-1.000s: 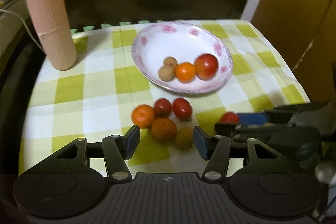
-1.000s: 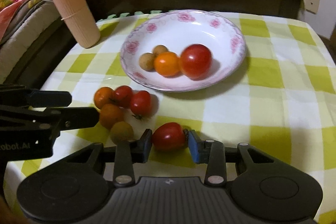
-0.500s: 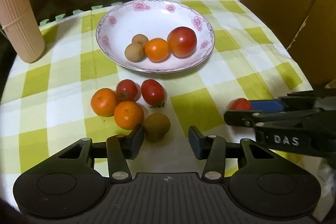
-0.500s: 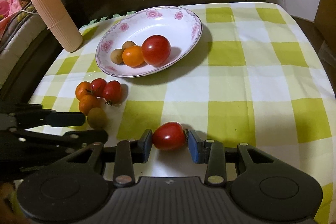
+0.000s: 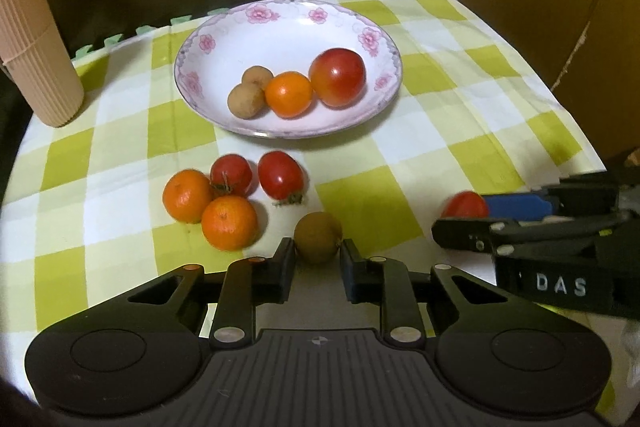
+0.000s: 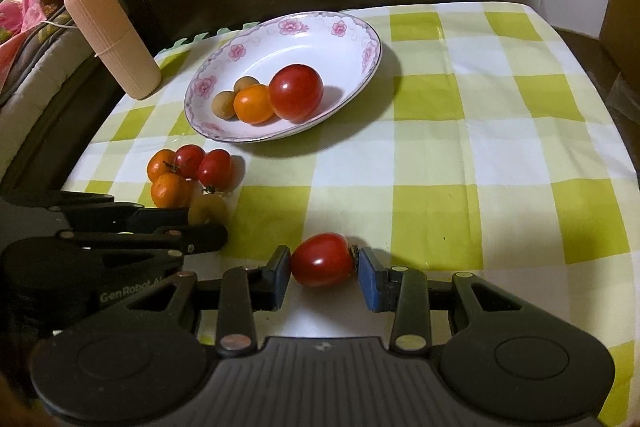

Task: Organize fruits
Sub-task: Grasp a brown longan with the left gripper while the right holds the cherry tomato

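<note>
In front of plate [image 5: 288,27], on desk [image 6: 480,147] with yellow-and-white check cloth: pick-up step, both grippers loaded. Dark cabinet with metal drawer handle behind plate; ribbed beige cylinder [image 5: 36,39] left of plate. Plate holds large tomato, orange, two brown fruits. Loose cluster [image 5: 228,193] of two oranges and two tomatoes just before plate. Right gripper [image 6: 323,263] clenched on small tomato [image 6: 322,259]. Left gripper [image 5: 318,257] fingers clamped on brown fruit [image 5: 318,242] beside cluster. Next, likely: lift both, carry over rim, release gently; round fruit may roll.
</note>
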